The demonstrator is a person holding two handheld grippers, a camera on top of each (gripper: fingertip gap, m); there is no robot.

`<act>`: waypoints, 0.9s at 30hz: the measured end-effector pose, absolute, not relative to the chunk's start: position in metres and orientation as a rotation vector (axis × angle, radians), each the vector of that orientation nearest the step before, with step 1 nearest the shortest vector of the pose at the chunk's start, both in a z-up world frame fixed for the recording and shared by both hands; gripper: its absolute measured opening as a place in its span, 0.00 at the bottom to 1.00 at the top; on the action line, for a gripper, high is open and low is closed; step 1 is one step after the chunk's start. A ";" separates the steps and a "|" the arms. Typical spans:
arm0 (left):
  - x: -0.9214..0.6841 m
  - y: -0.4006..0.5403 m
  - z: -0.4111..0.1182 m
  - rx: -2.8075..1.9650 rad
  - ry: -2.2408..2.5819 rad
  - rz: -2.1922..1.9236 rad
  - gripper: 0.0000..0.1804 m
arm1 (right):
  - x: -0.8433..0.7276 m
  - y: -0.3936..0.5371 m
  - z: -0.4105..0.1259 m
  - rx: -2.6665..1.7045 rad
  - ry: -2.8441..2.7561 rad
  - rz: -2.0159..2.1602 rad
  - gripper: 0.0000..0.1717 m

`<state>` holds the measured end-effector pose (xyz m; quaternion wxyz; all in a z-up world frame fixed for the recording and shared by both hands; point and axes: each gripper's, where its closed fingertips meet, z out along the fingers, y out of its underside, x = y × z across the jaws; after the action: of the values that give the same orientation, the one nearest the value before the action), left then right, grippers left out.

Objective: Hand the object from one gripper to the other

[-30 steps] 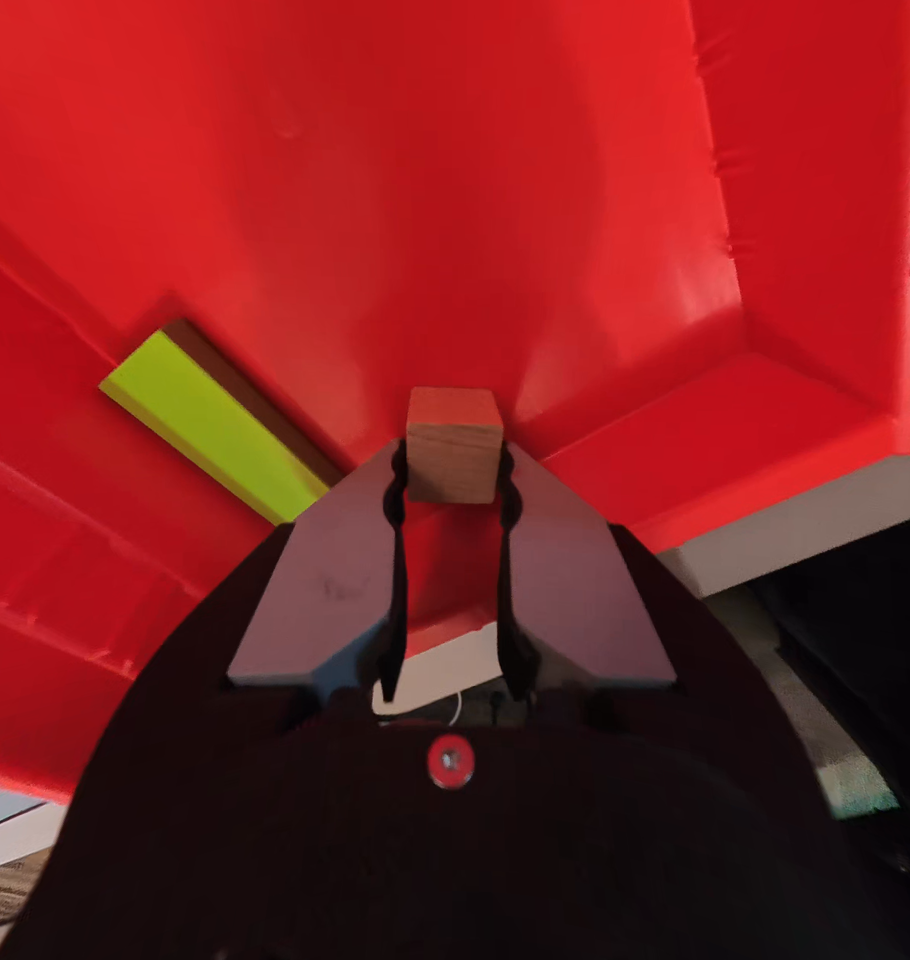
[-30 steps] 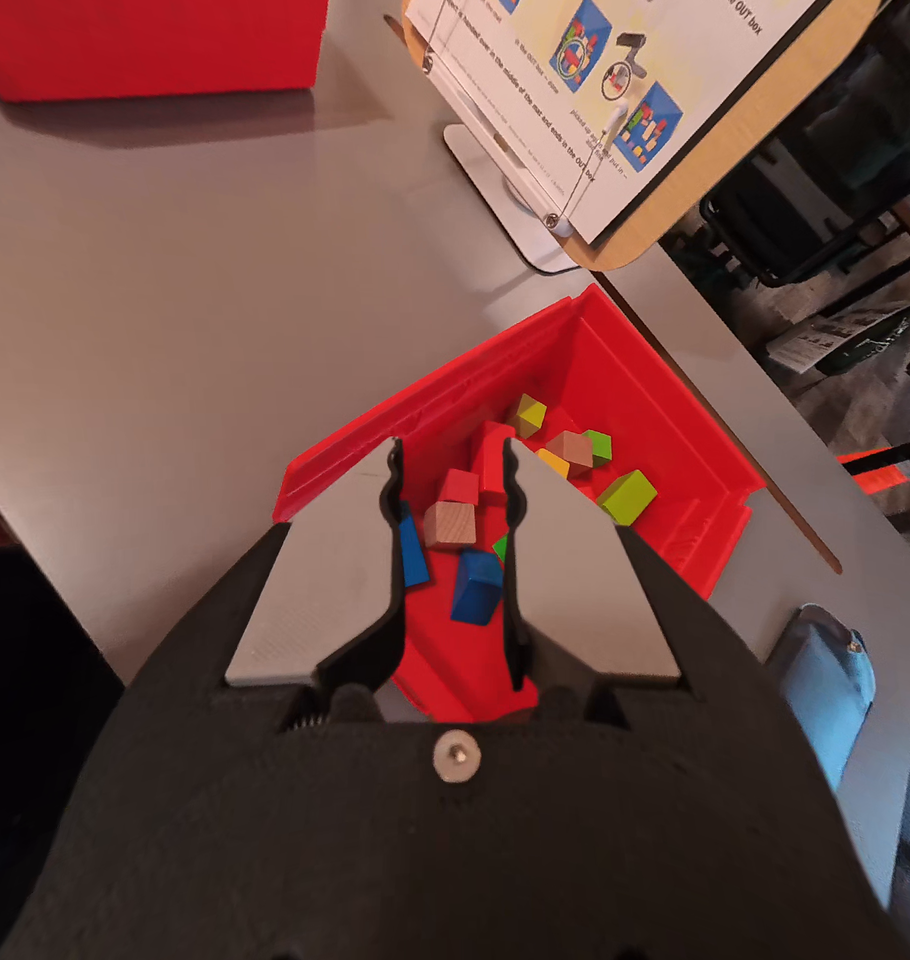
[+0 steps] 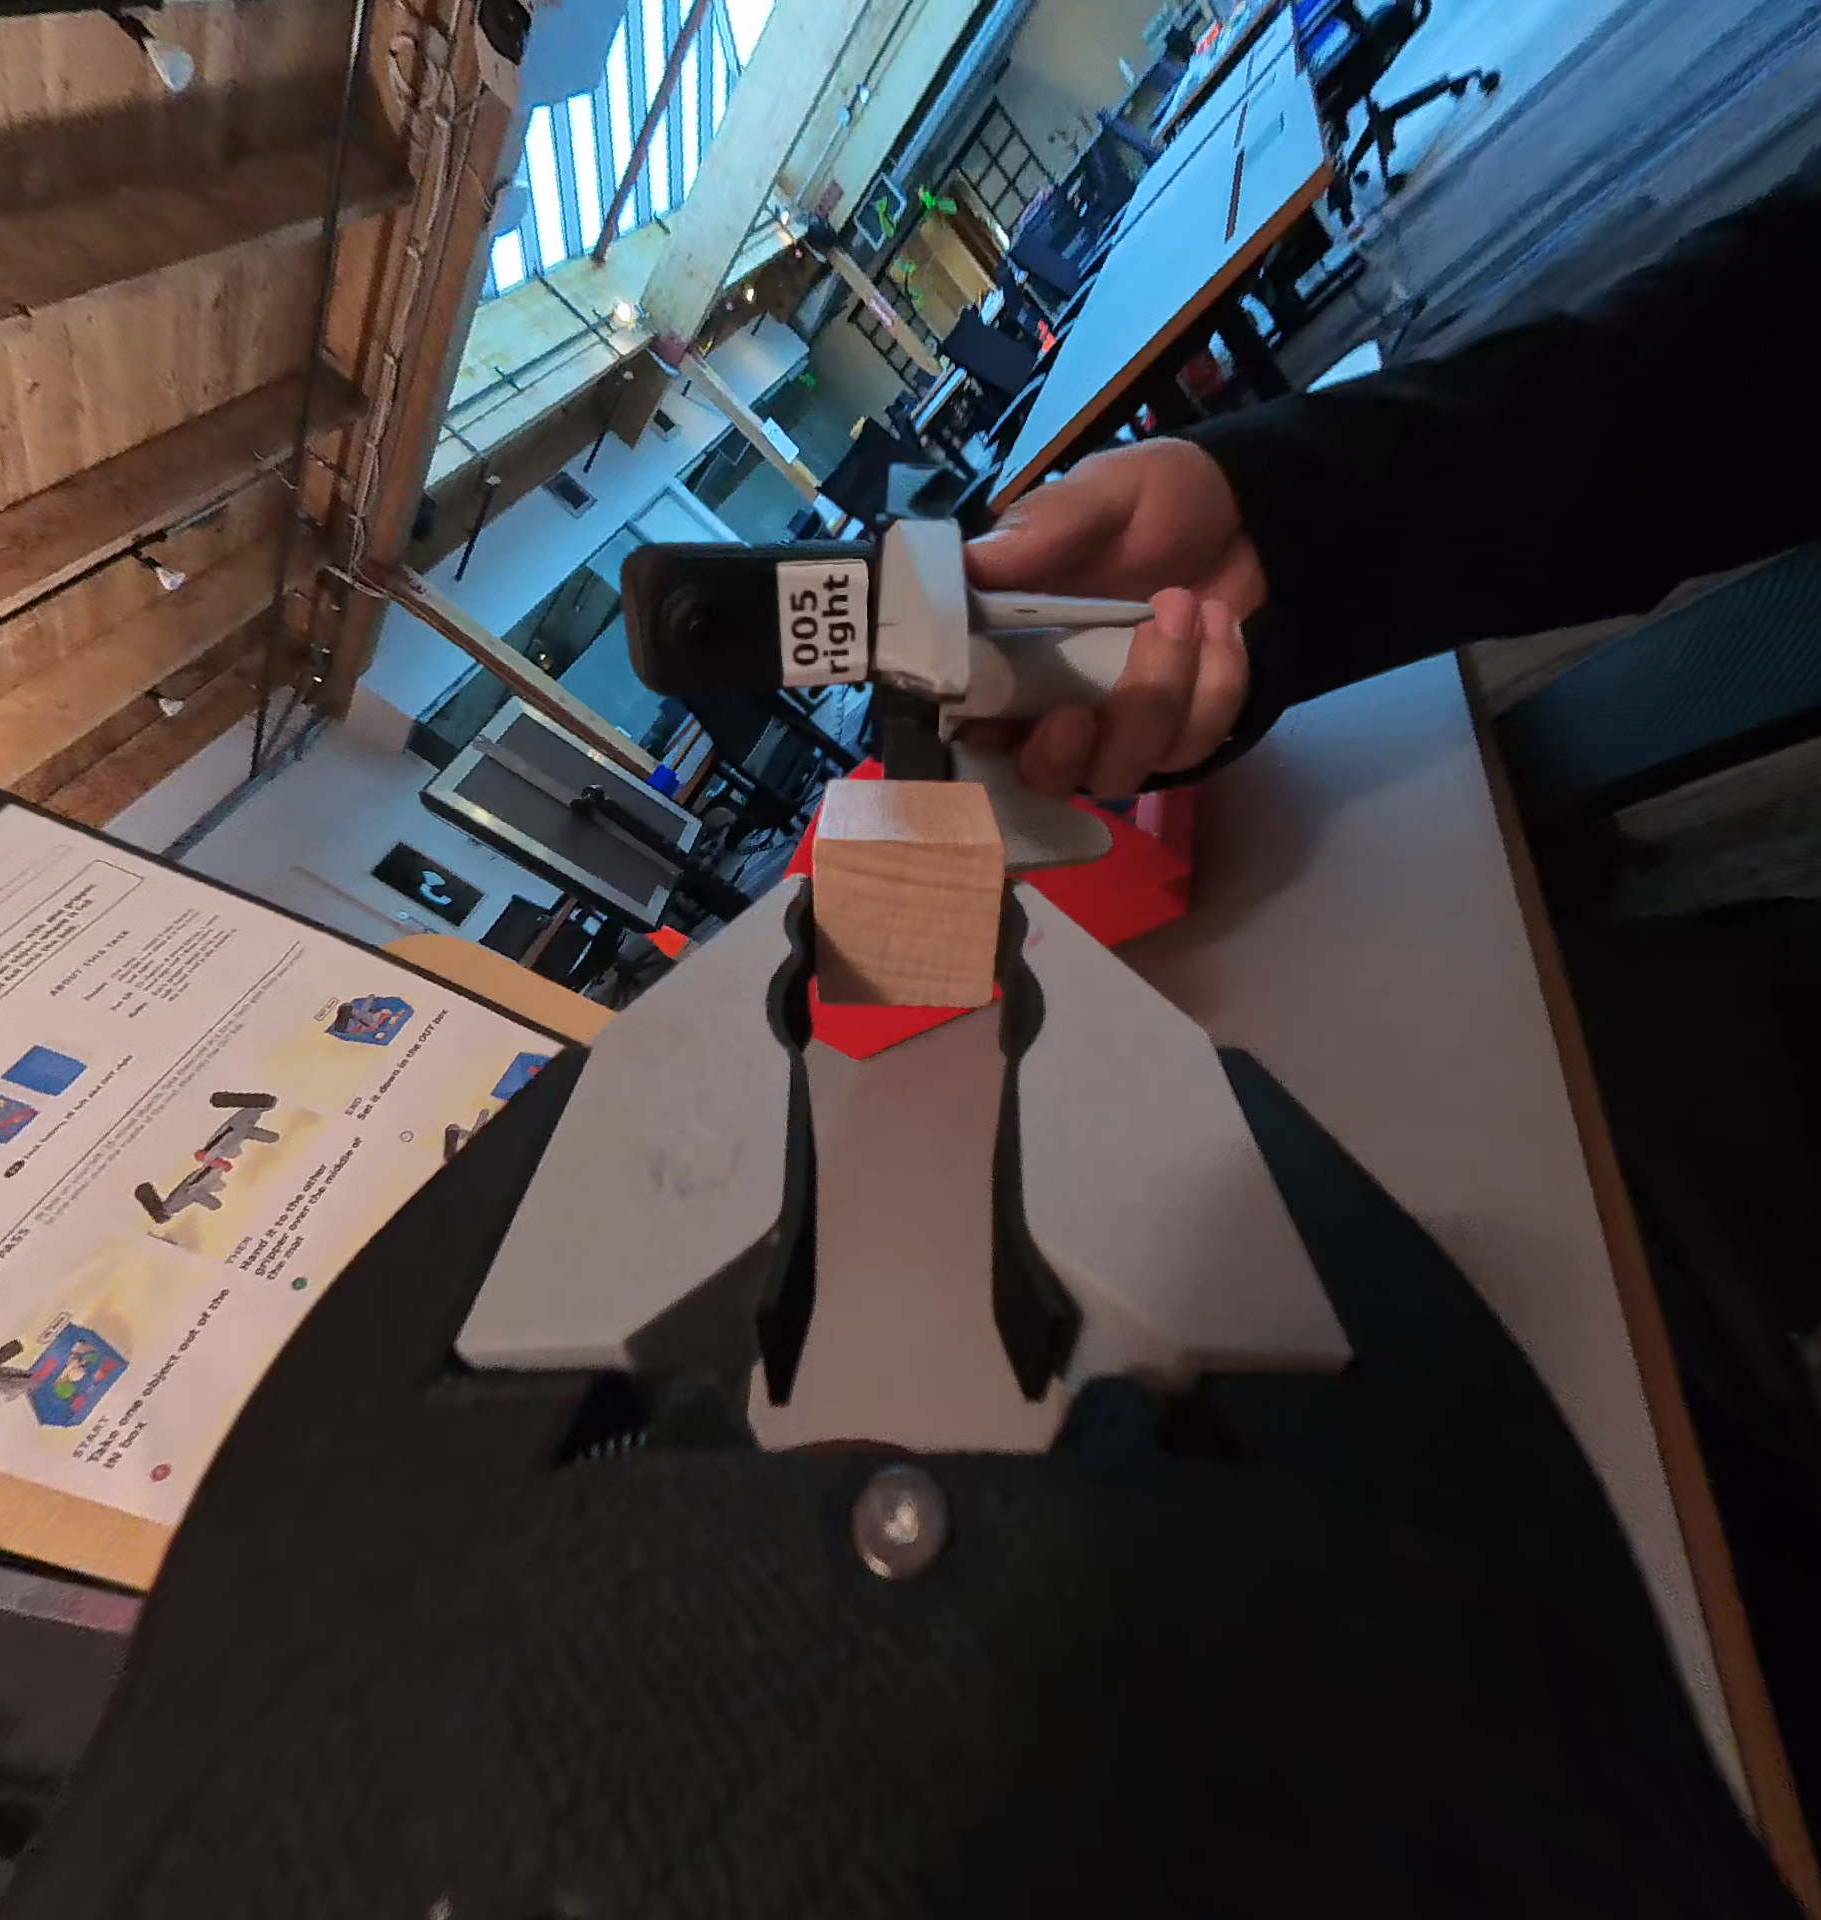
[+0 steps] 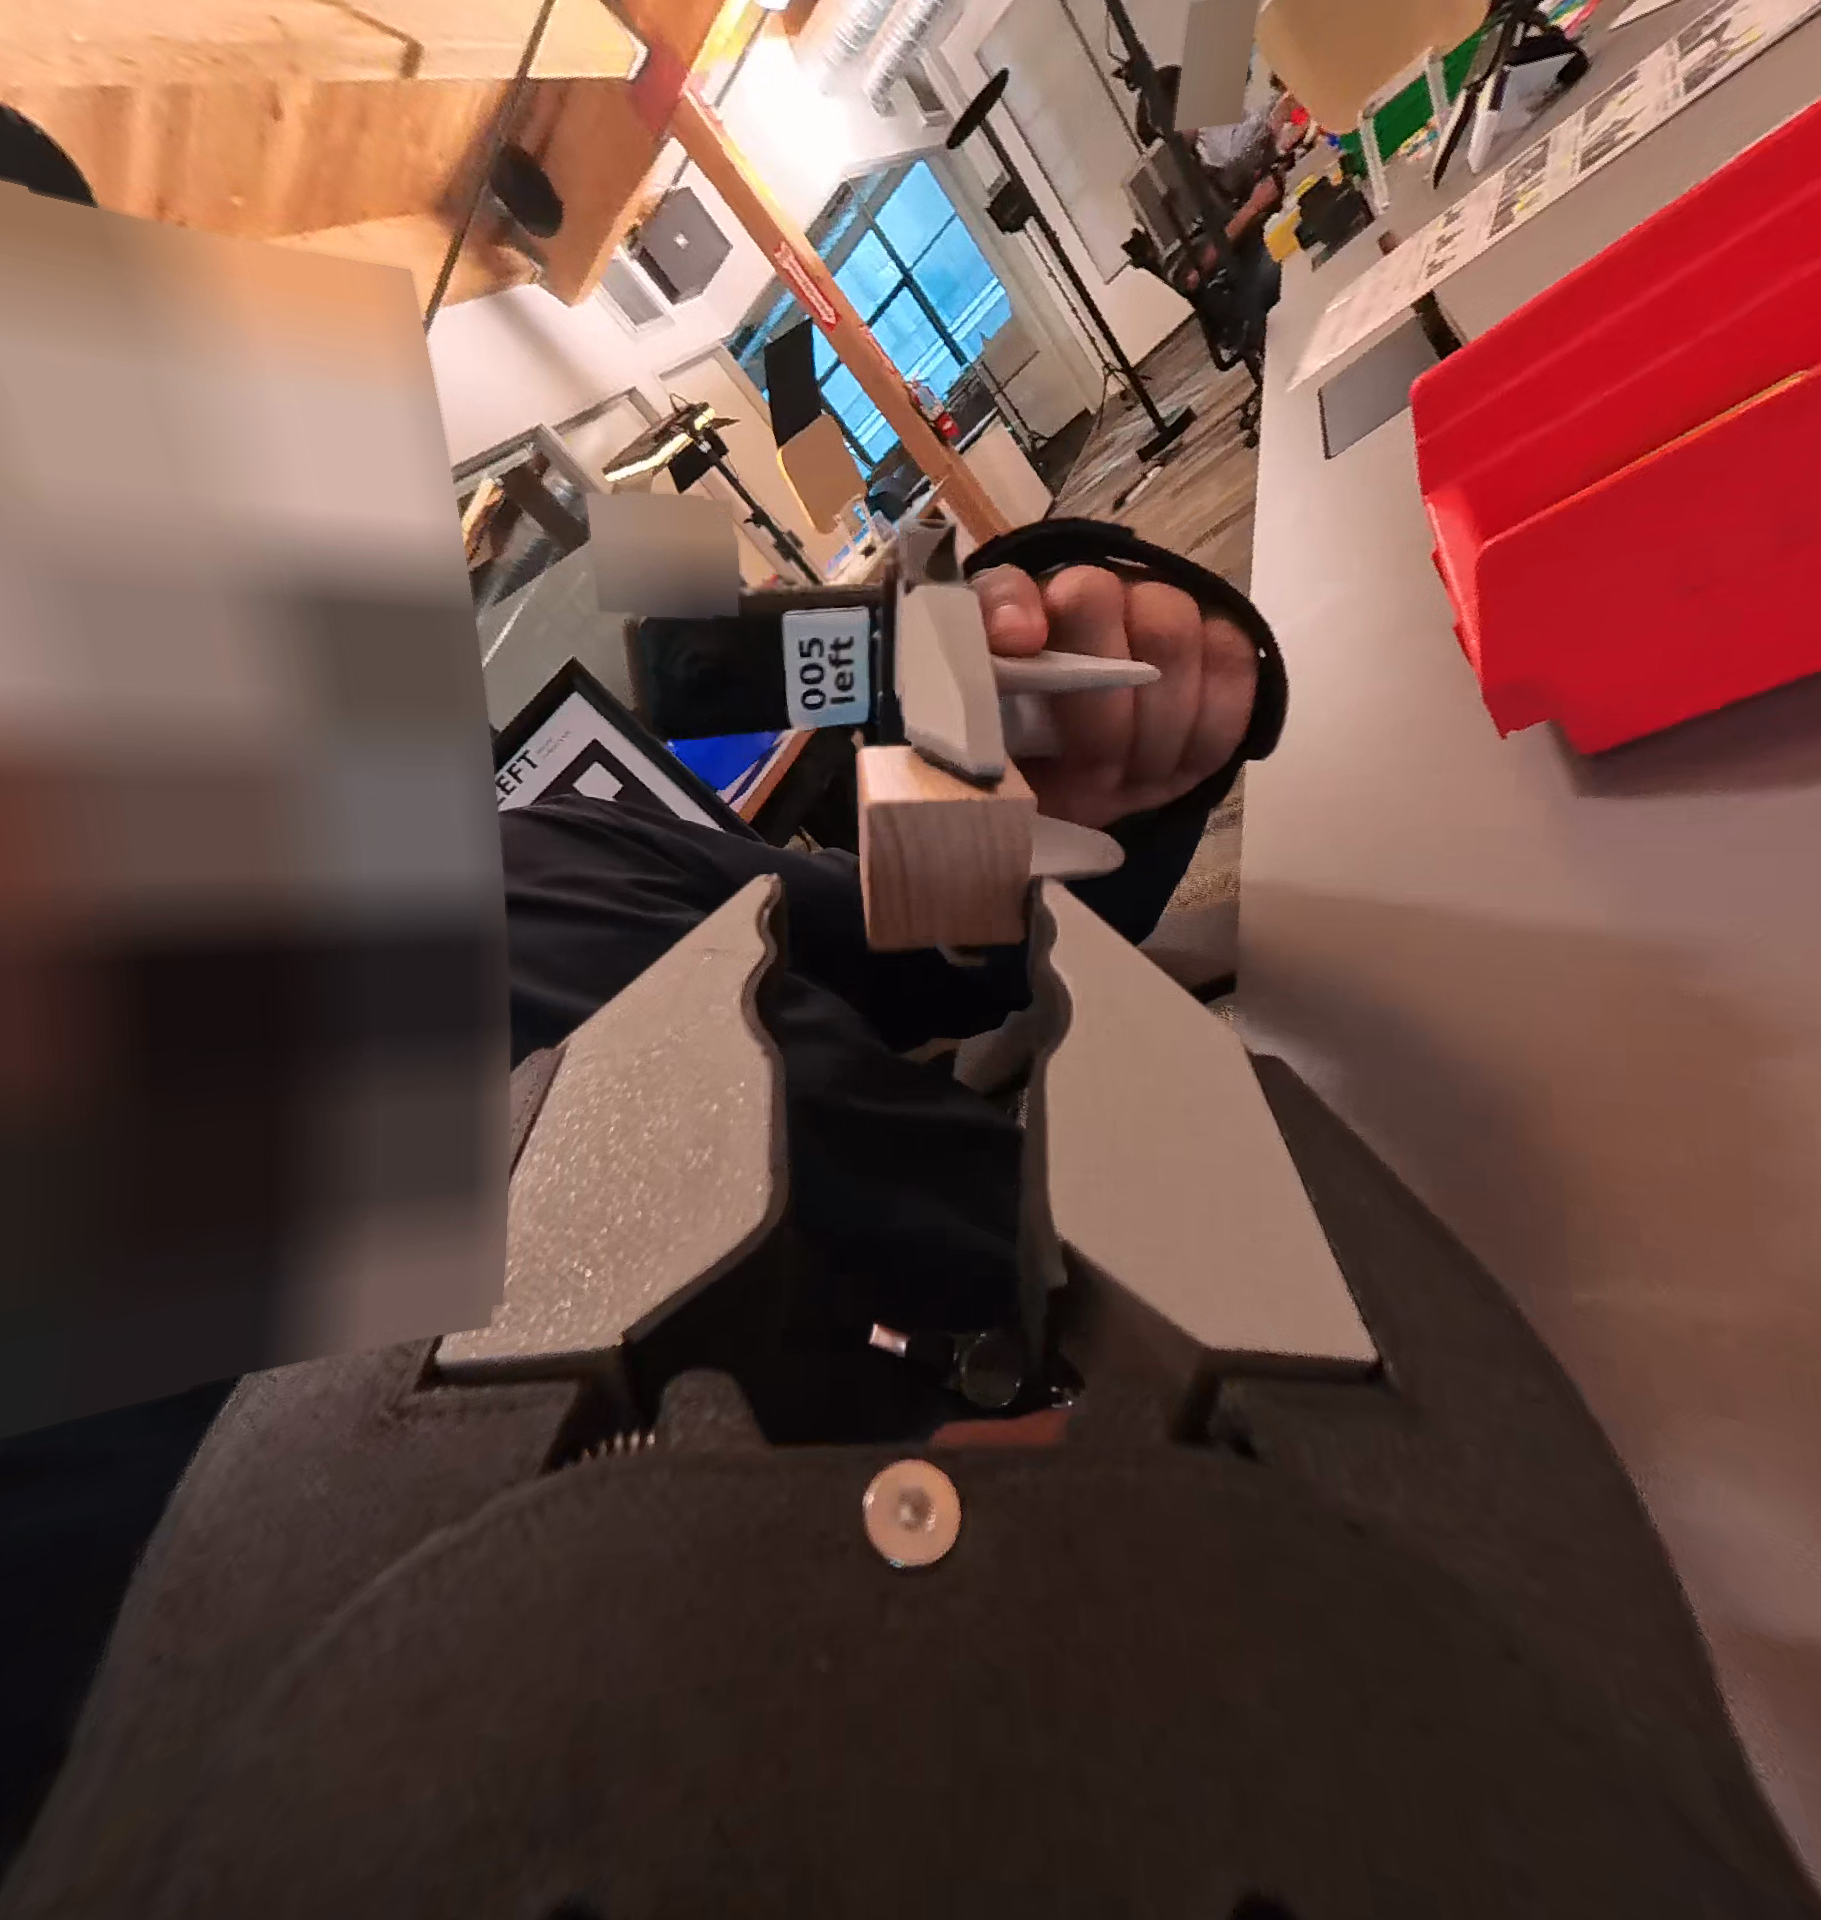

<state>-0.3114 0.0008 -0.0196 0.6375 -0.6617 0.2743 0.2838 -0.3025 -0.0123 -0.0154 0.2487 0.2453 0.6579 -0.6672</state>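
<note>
Lifted from the bin, left tool (image 3: 906,925) clamps wooden cube (image 3: 906,904) mid-air.

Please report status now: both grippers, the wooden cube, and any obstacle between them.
Left gripper clamps wooden cube. Right gripper open, cube at its fingertips, not gripped. No obstacle between them.

Red bins (image 4: 1654,436), instruction sheet (image 3: 158,1143), grey table (image 3: 1405,935)

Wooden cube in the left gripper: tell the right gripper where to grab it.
Grip the wooden cube on its two free side faces, approaching head-on with the open right gripper. The left gripper's fingers already press the other pair, probably leaving those sides clear.
</note>
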 end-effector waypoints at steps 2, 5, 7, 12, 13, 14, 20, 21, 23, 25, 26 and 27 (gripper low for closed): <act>-0.311 0.004 -0.025 -1.521 0.634 0.655 0.16 | -0.309 -0.016 -0.022 0.701 1.823 -1.808 0.18; -0.317 0.005 -0.031 -1.550 0.605 0.663 0.16 | -0.316 -0.018 -0.028 0.722 1.799 -1.823 0.18; -0.317 0.003 -0.035 -1.559 0.583 0.621 0.16 | -0.316 -0.020 -0.032 0.729 1.763 -1.828 0.18; -0.310 0.002 -0.050 -1.587 0.601 0.578 0.16 | -0.309 -0.021 -0.046 0.753 1.725 -1.773 0.18; -0.310 0.003 -0.052 -1.589 0.603 0.571 0.16 | -0.308 -0.021 -0.048 0.758 1.729 -1.768 0.18; -0.310 0.004 -0.054 -1.596 0.603 0.571 0.17 | -0.308 -0.019 -0.050 0.766 1.743 -1.764 0.18; -0.318 0.011 -0.066 -1.689 0.556 0.594 0.17 | -0.317 -0.003 -0.060 0.895 1.933 -1.782 0.17; -0.320 0.010 -0.066 -1.698 0.544 0.590 0.18 | -0.320 0.006 -0.060 0.940 1.975 -1.798 0.17; -0.322 0.005 -0.064 -1.707 0.531 0.574 0.17 | -0.331 0.040 -0.057 1.081 2.096 -1.843 0.17; -0.326 -0.002 -0.059 -1.710 0.506 0.565 0.13 | -0.346 0.100 -0.058 1.345 2.304 -1.825 0.17; -0.330 -0.006 -0.056 -1.710 0.489 0.564 0.11 | -0.354 0.141 -0.063 1.545 2.441 -1.750 0.17; -0.334 -0.010 -0.053 -1.707 0.468 0.570 0.09 | -0.358 0.185 -0.070 1.757 2.565 -1.608 0.17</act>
<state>-0.3341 -0.0098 -0.0526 0.5980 -0.7358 0.2015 0.2455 -0.3577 0.1845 -0.0699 -0.1783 0.4939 0.7210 -0.4521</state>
